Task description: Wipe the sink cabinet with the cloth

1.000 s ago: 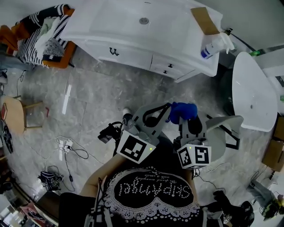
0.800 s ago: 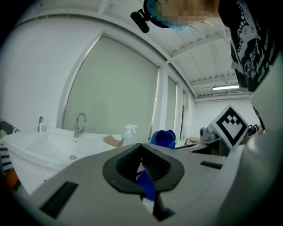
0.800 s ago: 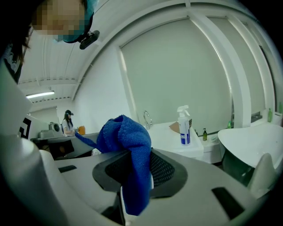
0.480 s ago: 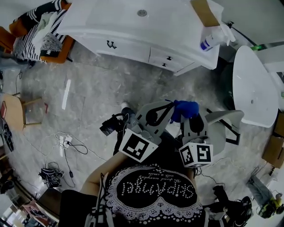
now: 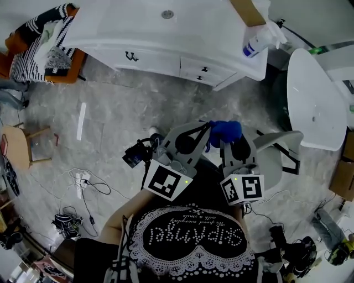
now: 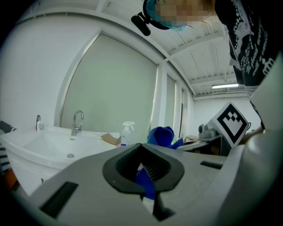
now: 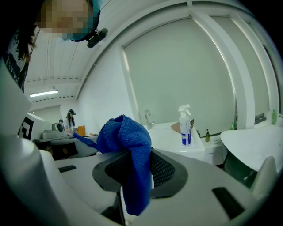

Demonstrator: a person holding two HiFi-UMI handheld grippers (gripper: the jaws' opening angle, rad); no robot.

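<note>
The white sink cabinet [image 5: 166,41] stands across the top of the head view, with its drain [image 5: 167,14] and drawers facing me. A bunched blue cloth [image 5: 224,131] hangs between both grippers, close to my body and well short of the cabinet. My left gripper [image 5: 208,131] is shut on one corner of the cloth [image 6: 146,183]. My right gripper [image 5: 228,141] is shut on the cloth [image 7: 128,145], which bulges above its jaws. The faucet [image 6: 77,121] and the basin show in the left gripper view.
A spray bottle [image 5: 255,43] and a piece of cardboard [image 5: 248,11] sit on the cabinet's right end. A white oval basin [image 5: 312,105] stands at the right. A chair with striped clothes [image 5: 47,44], a small stool [image 5: 19,145] and floor cables [image 5: 83,182] lie to the left.
The cabinet has slid a little up and left in the head view. Both grippers stay shut on the cloth, near my body.
</note>
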